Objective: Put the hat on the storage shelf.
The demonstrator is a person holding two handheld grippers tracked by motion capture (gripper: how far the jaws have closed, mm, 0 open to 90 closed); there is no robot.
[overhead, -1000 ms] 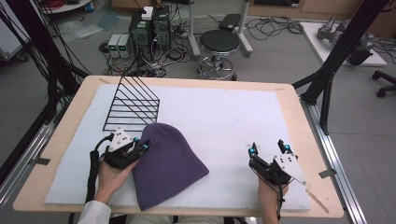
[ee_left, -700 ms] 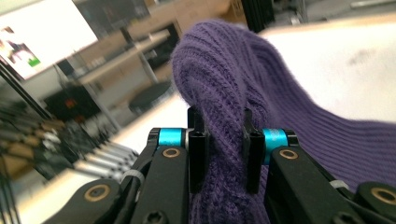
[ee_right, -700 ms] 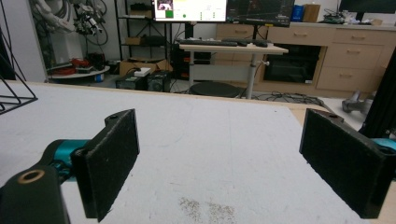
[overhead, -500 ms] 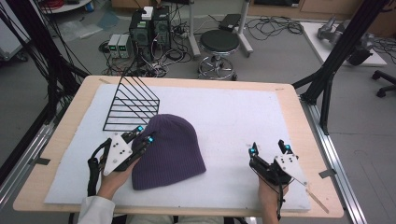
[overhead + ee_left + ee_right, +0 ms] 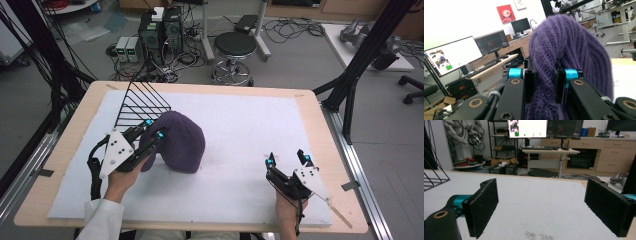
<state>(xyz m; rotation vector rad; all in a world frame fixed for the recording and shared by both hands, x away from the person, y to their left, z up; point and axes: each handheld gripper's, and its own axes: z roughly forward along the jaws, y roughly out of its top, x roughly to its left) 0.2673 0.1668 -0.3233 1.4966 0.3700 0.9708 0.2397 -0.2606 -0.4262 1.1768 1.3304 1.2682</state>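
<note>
One purple beanie (image 5: 180,141), two grippers, one rack (image 5: 142,102)

The beanie (image 5: 571,50) pinched in my left gripper (image 5: 543,86) is a thick ribbed knit, matt purple and slightly fuzzy. That gripper's arms are smooth black plastic with a faint sheen, brass-coloured bushings at the pivots and glossy anodised teal collars; on top sits a flat matt grey plate (image 5: 114,152). My right gripper (image 5: 541,211) shows its pads (image 5: 485,207) faced with coarse black foam-like material, dull and grainy. The table (image 5: 320,112) has a pale wood rim with a smooth finish, covered by a white mat (image 5: 250,130) that looks soft and lightly textured. At far left stands a wire rack (image 5: 142,102) of thin black-coated metal rod.
</note>
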